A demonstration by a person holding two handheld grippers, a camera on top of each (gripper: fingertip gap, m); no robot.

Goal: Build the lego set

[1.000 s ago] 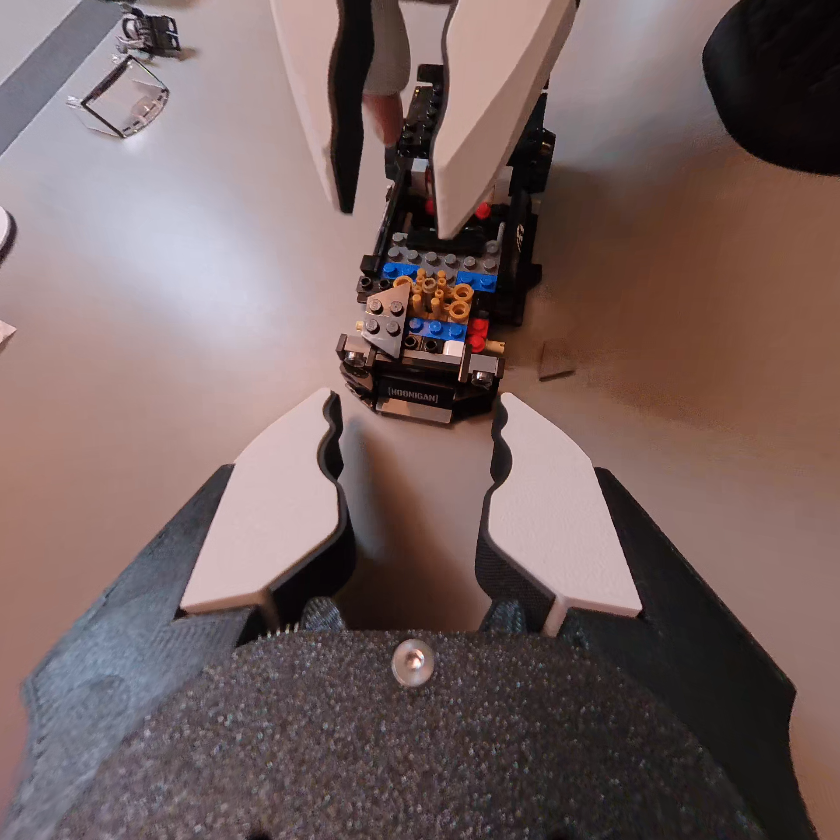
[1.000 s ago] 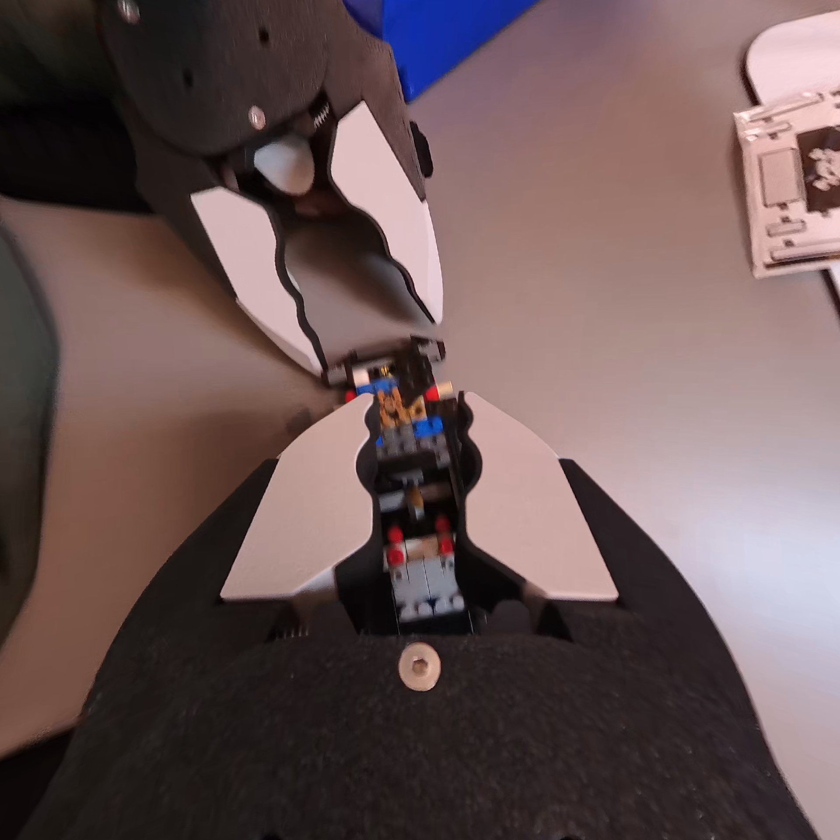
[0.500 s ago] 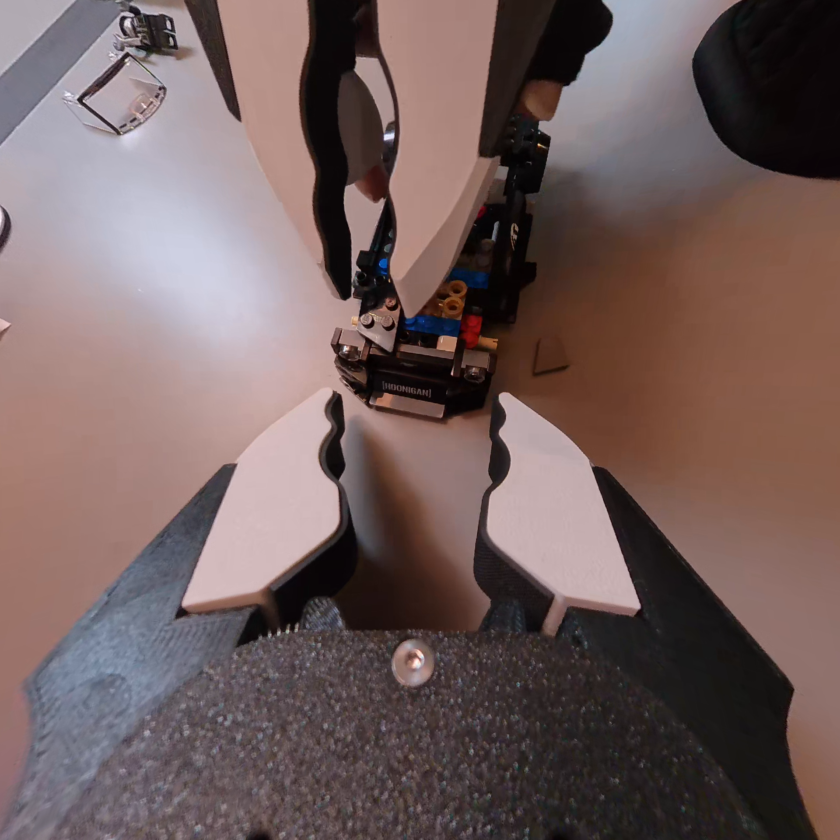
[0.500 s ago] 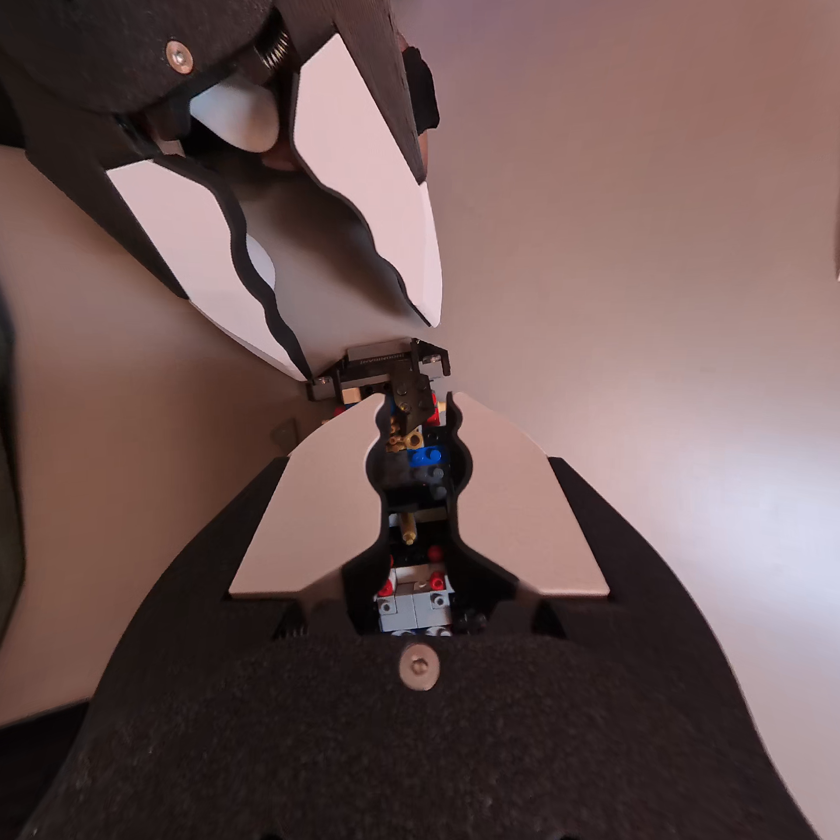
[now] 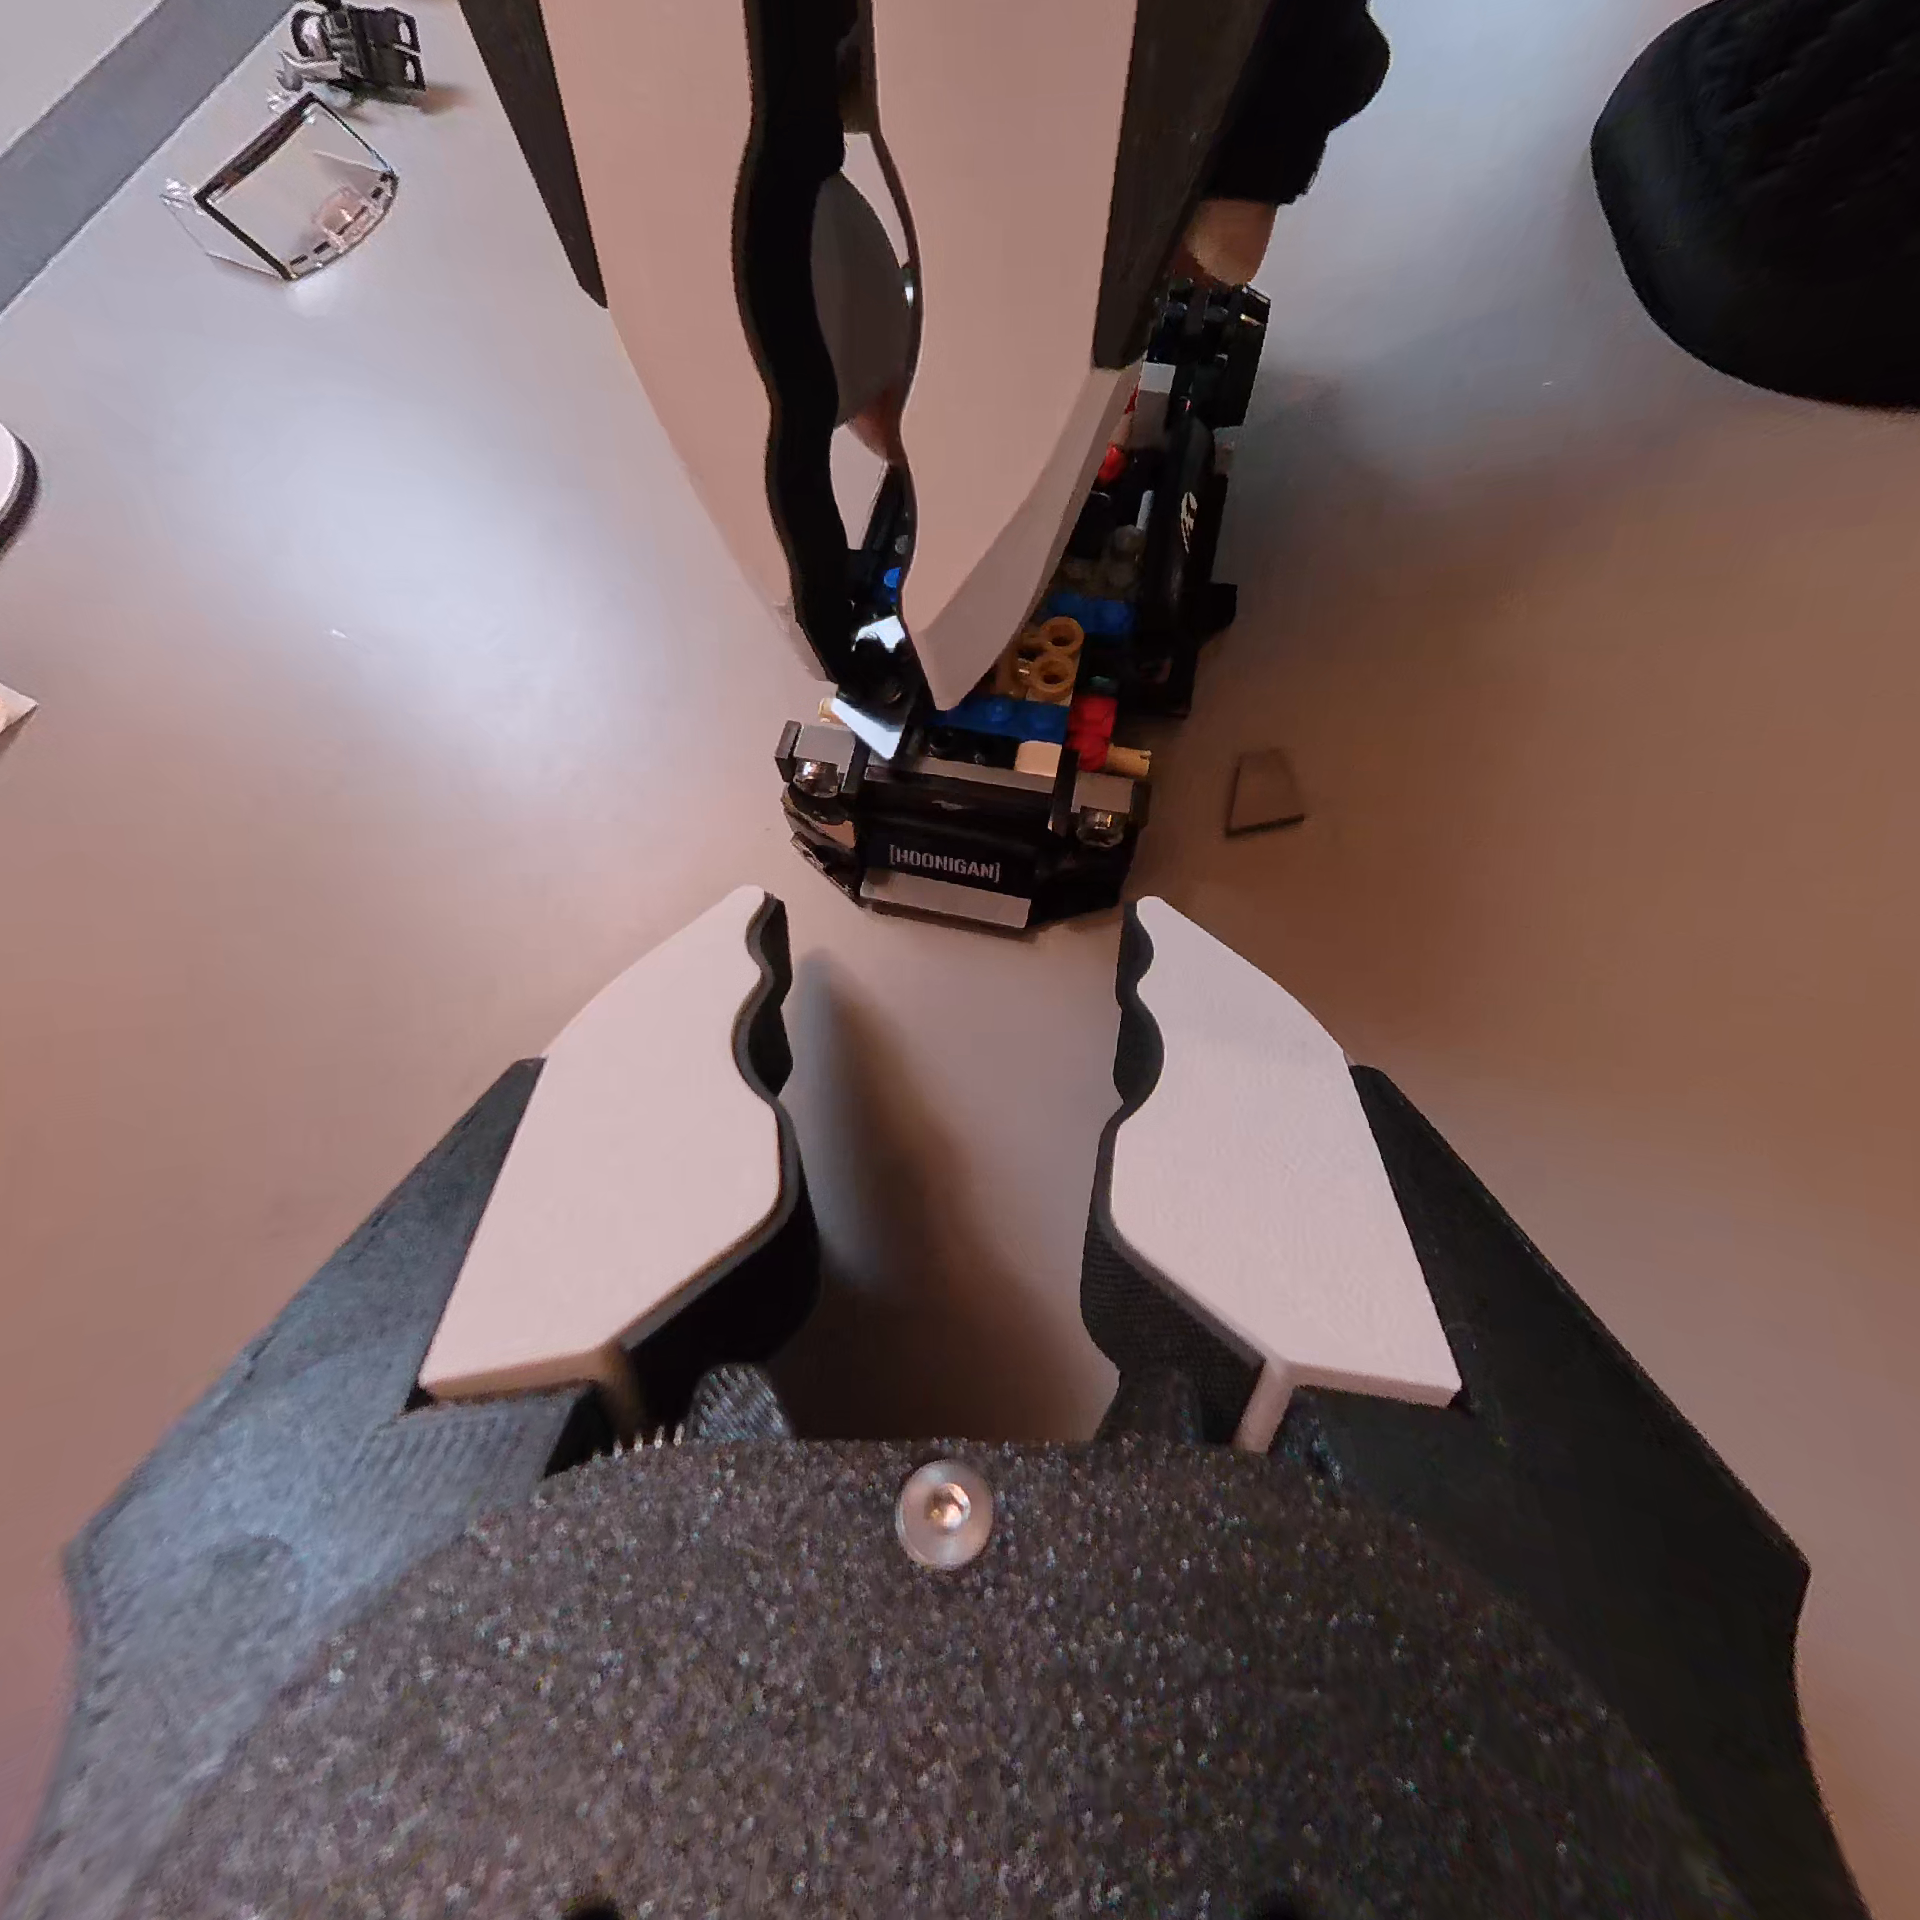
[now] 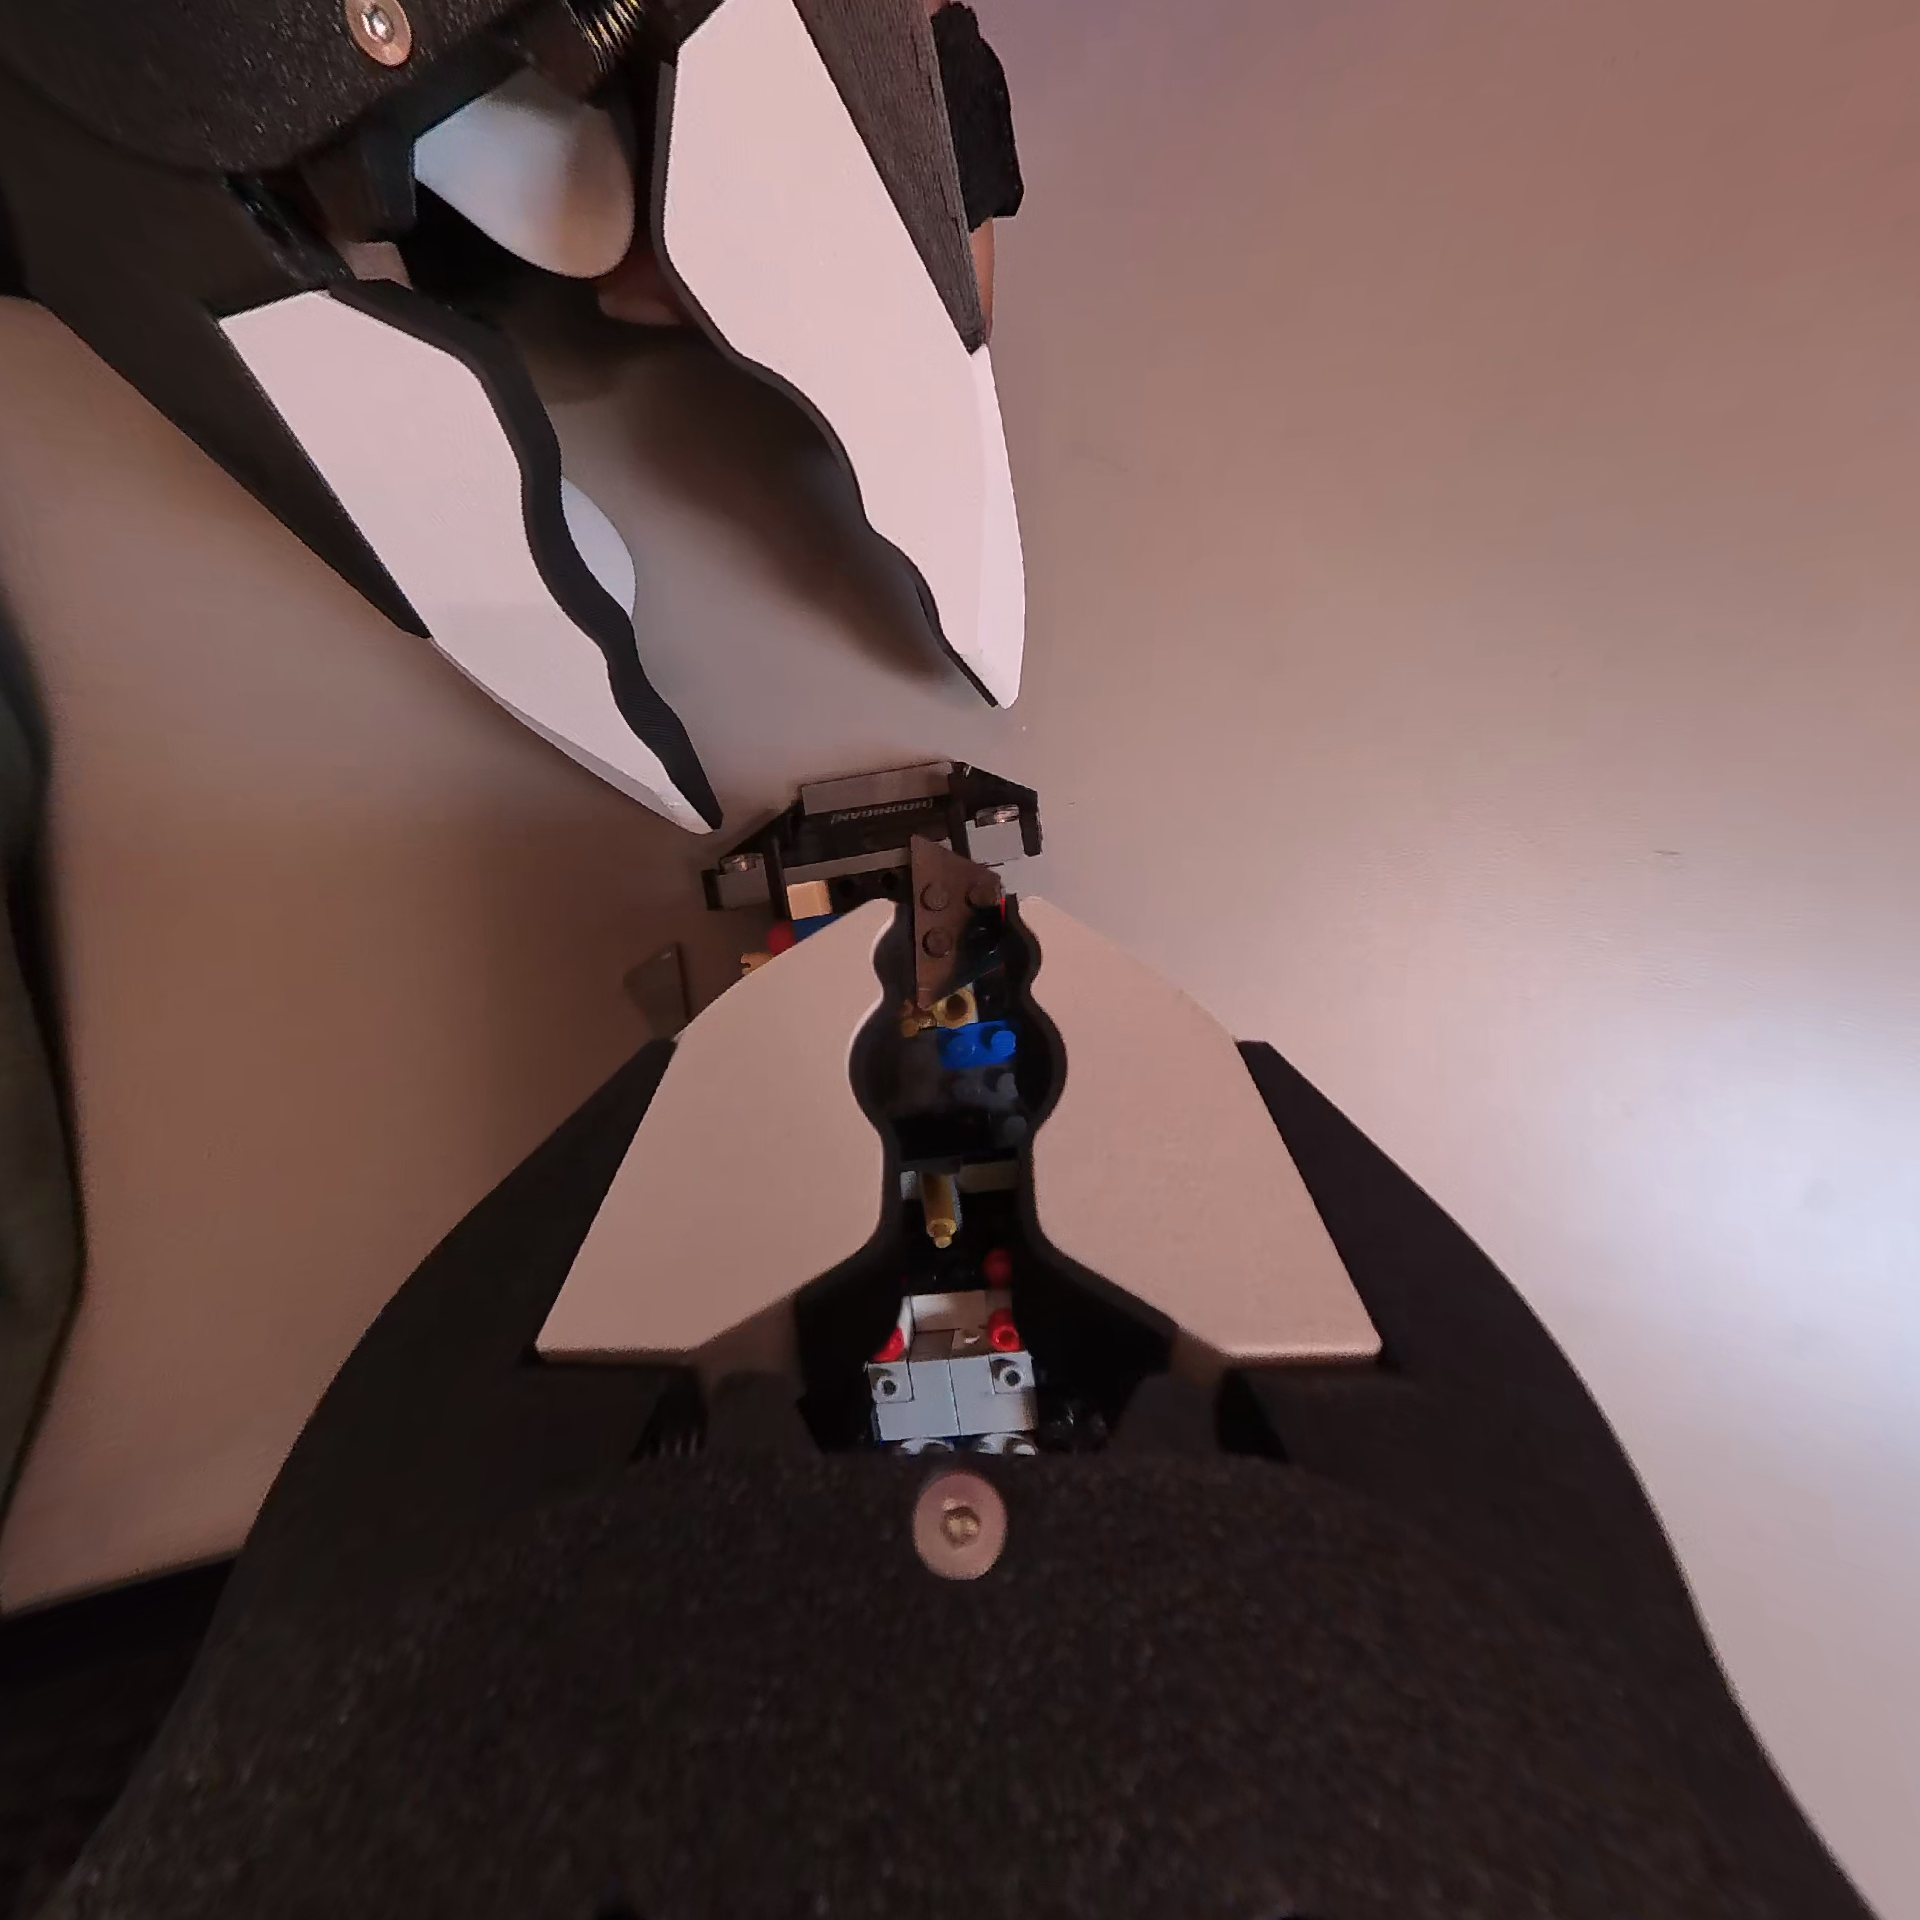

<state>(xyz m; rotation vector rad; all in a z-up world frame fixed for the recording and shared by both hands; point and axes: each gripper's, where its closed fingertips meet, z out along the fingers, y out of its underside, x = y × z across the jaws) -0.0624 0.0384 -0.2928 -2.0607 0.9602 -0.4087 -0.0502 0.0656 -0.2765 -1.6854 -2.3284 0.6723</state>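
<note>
**Wedge plate lifted off the car's front corner**

Left wrist view. Car (image 5: 997,748), a half-built lego model with a black bumper, sits at the centre of the frame on the grey table (image 5: 364,727). The left gripper (image 5: 951,914) waits just short of the bumper with its fingers spread wide and nothing between them. The right gripper (image 5: 894,675) reaches down from the top of the frame, its tips pinched on the grey wedge plate (image 5: 868,727) at the model's front left corner. A second loose wedge (image 5: 1262,795) lies on the table just right of the car. A clear windscreen piece (image 5: 286,203) and small black parts (image 5: 358,47) sit in the upper left.

1.0 s ago that plate lay flat on the studs beside the tan pieces and the right fingers hung farther back over the cabin. Now they have come forward and the plate is tilted, 1 edge raised. My guess is the piece is being pulled off or reseated, so this corner is not finished.

Right wrist view. The wedge plate stands clamped at the fingertips just above centre, the model's interior visible between the fingers below. The left gripper fills the upper left, closer and larger than in the earlier frame, fingers apart.
</note>
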